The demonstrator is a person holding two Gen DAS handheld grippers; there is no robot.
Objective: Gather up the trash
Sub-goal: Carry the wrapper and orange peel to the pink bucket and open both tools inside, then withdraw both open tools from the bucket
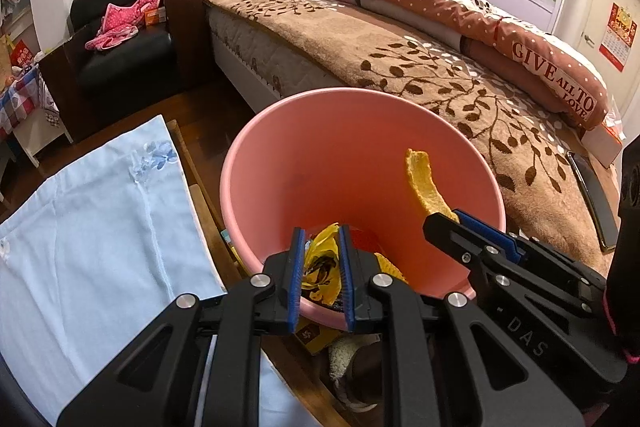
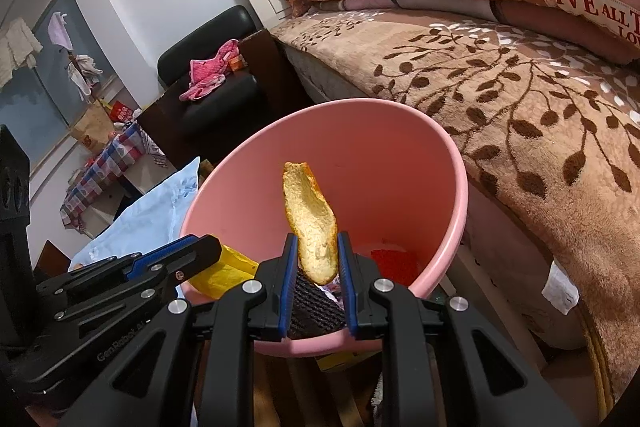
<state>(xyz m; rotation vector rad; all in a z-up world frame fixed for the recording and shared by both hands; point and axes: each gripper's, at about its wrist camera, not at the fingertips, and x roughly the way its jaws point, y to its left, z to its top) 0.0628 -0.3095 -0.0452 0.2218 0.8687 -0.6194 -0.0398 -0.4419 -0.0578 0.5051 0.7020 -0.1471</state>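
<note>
A pink bin (image 1: 280, 155) stands beside the bed; it also shows in the right wrist view (image 2: 400, 155). My left gripper (image 1: 322, 279) is over the bin's near rim, shut on a crumpled yellow wrapper (image 1: 320, 263); the wrapper also shows in the right wrist view (image 2: 224, 271). My right gripper (image 2: 318, 271) is over the bin's mouth, shut on a curved orange peel (image 2: 310, 219) that sticks up between its fingers. The peel (image 1: 424, 183) and right gripper (image 1: 460, 223) show at the right in the left wrist view. Dark and red trash (image 2: 392, 263) lies in the bin.
A bed with a brown leaf-pattern blanket (image 1: 400, 47) is right of the bin, with a phone (image 1: 592, 199) on it. A pale blue cloth (image 1: 92, 227) covers a surface to the left. A black armchair (image 1: 128, 39) with pink clothes stands behind.
</note>
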